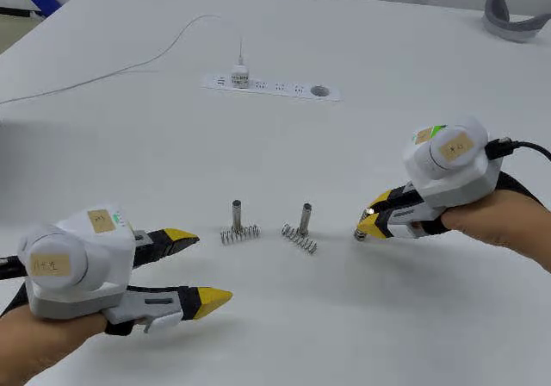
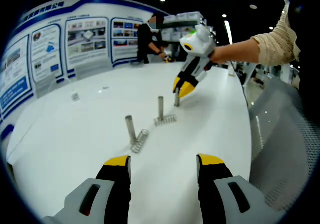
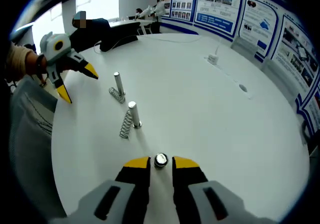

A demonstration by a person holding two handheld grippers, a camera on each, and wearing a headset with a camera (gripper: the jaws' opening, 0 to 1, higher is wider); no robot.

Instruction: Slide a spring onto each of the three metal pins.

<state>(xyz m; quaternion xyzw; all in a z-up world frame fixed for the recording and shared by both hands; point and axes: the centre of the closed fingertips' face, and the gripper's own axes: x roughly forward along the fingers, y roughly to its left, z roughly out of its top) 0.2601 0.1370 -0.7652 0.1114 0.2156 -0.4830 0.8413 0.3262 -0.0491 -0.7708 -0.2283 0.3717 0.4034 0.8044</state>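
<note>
Two metal pins stand upright mid-table, the left pin (image 1: 236, 214) and the middle pin (image 1: 305, 218). A spring (image 1: 239, 233) lies at the foot of the left pin, and a second spring (image 1: 299, 239) lies by the middle one. A third metal pin (image 1: 360, 233) stands further right, with my right gripper (image 1: 367, 226) shut on it; its round top (image 3: 160, 160) shows between the yellow tips of the right gripper (image 3: 161, 163). My left gripper (image 1: 200, 267) hovers open at the near left, short of the pins, and the left gripper (image 2: 164, 161) has nothing between its tips.
A white power strip (image 1: 271, 86) with a plug and a thin cable lies at the back of the white table (image 1: 284, 326). A grey curved object (image 1: 514, 22) rests at the far right corner. People stand at a bench far behind.
</note>
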